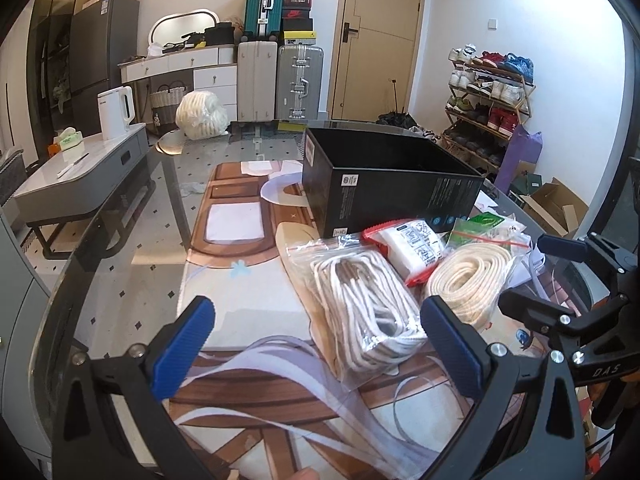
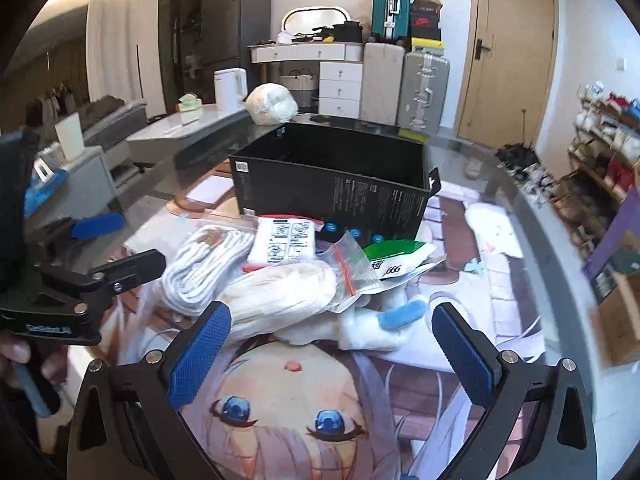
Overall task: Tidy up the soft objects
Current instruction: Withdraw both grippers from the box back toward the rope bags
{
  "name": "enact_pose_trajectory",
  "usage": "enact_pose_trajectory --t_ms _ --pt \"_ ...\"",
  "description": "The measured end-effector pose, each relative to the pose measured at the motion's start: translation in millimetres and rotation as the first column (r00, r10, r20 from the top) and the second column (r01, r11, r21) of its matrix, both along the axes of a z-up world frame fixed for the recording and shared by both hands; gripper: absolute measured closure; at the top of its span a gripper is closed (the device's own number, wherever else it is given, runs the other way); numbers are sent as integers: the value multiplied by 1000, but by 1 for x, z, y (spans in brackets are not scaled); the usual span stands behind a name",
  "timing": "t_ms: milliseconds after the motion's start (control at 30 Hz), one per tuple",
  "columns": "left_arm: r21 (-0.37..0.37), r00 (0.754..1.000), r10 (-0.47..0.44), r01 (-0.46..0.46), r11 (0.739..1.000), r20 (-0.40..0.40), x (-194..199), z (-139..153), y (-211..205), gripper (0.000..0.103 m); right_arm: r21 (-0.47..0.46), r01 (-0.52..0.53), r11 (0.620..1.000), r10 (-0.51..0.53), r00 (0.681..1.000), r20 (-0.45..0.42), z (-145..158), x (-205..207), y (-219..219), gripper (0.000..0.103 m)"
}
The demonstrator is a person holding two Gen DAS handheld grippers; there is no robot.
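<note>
An open black box (image 1: 384,184) (image 2: 336,184) stands on the glass table. In front of it lie a bagged white cord (image 1: 368,300) (image 2: 208,264), a bagged cream rope coil (image 1: 468,280) (image 2: 280,296), a red-edged white packet (image 1: 412,246) (image 2: 286,244), a green-labelled bag (image 1: 480,226) (image 2: 396,256) and a white plush with a blue part (image 2: 376,328). My left gripper (image 1: 316,344) is open and empty, just short of the white cord. My right gripper (image 2: 332,344) is open and empty, just short of the rope coil and plush.
A printed anime mat (image 2: 304,392) covers the table under the glass. A cream bundle (image 1: 202,114) sits at the table's far end. Suitcases (image 1: 300,80), a shoe rack (image 1: 492,96) and a grey side table (image 1: 80,176) stand around.
</note>
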State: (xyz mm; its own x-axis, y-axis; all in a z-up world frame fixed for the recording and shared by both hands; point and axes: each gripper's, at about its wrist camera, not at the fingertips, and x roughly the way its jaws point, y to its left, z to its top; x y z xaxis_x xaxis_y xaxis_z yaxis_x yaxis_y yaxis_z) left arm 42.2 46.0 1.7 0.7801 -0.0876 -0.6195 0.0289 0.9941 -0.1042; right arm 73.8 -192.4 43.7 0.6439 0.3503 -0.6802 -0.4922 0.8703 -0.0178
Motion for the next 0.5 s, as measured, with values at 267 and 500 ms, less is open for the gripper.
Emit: enact_pose_trajectory --t_ms 267,500 --pt "-5 1000 -20 20 1000 -12 2 -3 -2 0 -48 -52 997 53 998 21 -1 -4 10 1" --pt "-24 996 -39 38 999 -76 16 -13 -10 0 -35 -36 999 36 999 18 -3 -2 3 1"
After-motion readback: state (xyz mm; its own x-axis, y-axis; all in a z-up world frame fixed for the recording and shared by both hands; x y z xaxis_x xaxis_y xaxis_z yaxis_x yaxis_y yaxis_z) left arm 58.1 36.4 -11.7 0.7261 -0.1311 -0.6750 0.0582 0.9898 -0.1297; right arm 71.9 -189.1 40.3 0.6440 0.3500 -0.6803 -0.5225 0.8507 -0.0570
